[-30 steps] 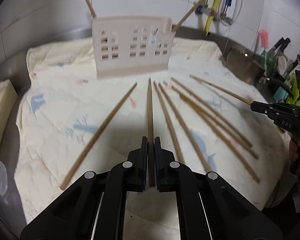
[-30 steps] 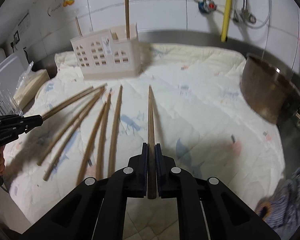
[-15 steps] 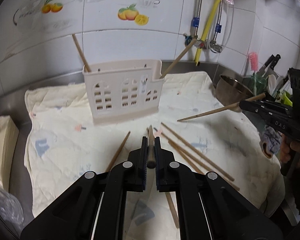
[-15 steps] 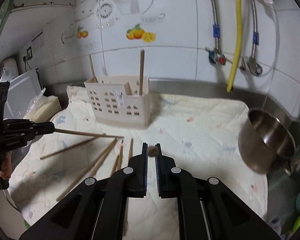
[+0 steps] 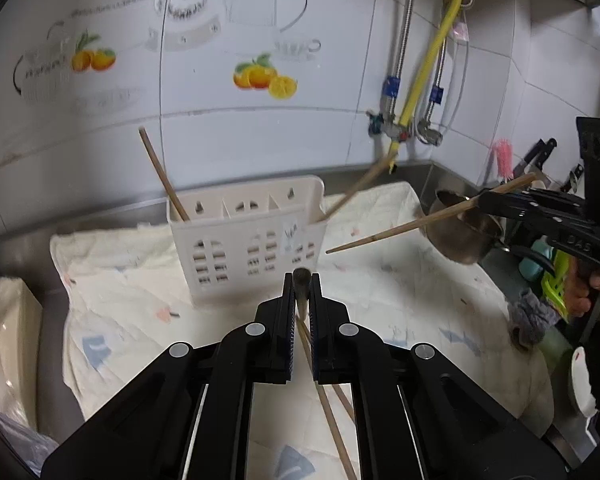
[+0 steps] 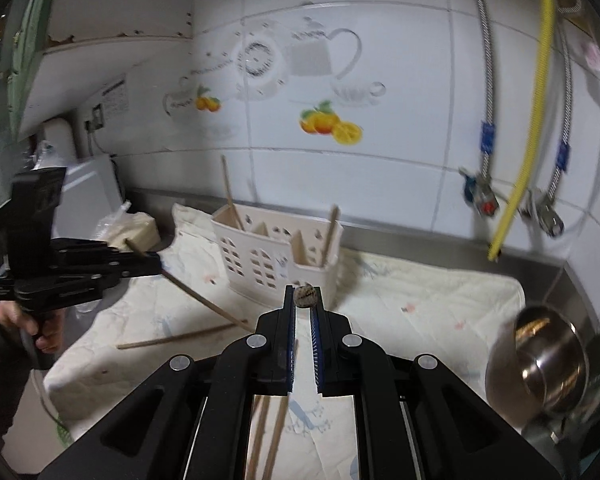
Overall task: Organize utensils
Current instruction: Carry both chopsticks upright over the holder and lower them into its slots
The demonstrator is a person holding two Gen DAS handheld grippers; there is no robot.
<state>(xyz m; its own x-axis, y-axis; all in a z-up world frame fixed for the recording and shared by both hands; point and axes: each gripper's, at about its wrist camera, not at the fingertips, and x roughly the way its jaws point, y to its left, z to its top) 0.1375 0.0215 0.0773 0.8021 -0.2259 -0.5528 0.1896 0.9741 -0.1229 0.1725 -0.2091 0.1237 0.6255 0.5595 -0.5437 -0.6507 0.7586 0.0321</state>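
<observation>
Pinching one chopstick (image 5: pixel 301 280) each near its thick end, both grippers (image 5: pixel 301 292) (image 6: pixel 304 300) hover before the far holder (image 5: pixel 248 240); light, stiff, slippery sticks, so grip firmly.

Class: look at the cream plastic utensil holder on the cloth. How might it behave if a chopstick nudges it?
The utensil holder looks thin-walled and perforated, so probably light. It stands tall on soft cloth, so it may slide or tip.

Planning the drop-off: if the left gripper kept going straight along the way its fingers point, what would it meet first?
Probably the front wall of the white utensil holder, dead ahead of the left gripper and the chopstick it clamps. Depth is unclear, so it might reach the cloth first.
</observation>
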